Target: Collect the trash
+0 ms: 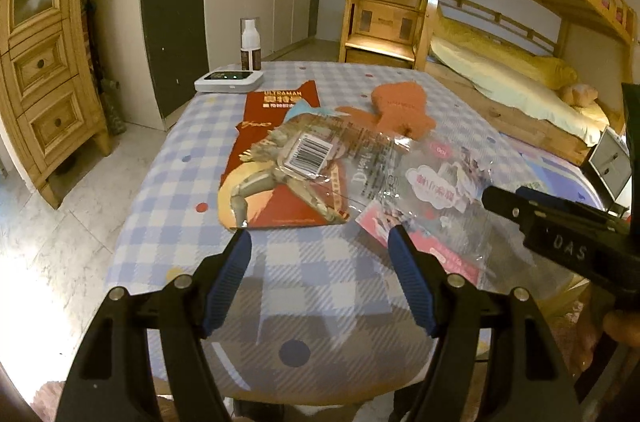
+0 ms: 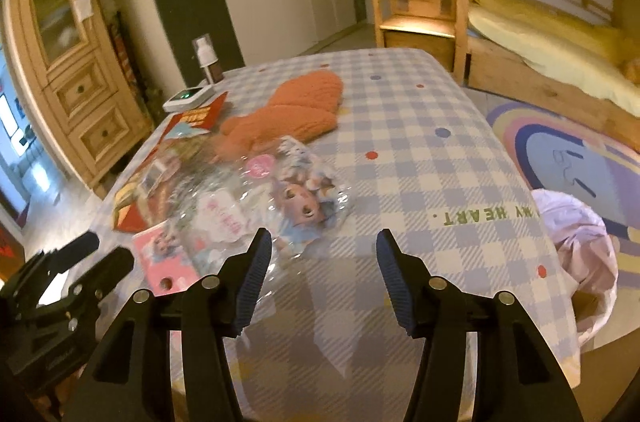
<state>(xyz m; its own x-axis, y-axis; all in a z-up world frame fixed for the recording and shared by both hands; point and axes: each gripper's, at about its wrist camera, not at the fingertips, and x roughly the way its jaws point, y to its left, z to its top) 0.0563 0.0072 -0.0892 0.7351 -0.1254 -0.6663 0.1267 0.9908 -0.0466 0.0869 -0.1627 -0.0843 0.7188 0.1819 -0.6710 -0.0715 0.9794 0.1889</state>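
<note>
On the checked worktop (image 1: 304, 286), which fills the middle of the room, lies the trash to collect: a red cardboard package back (image 1: 272, 158) with a figure printed on it, then a crumpled clear plastic wrapper (image 1: 384, 166) that overlaps its right part, then a small pink card (image 1: 384, 222) that peeps out under the wrapper's near edge. An orange plush cloth (image 2: 292, 110) rests behind them and seems not to be trash. Beside the worktop, on the right, stands a bin with a pale bag (image 2: 576, 246), probably the place for the trash. The left gripper (image 1: 320, 246) hovers over the near edge of the pile with its fingers wide and nothing between them; the right gripper (image 2: 320, 242) hovers close beside it, fingers half spread, also empty, one finger just at the wrapper's edge. To do this step well, I think each gripper should come down low and flat, so one finger slides under the thin edge. The wrapper is slippery and springy, so a pinch on a fold will hold better than on a flat part. The card may stay behind if only the wrapper is lifted.
</note>
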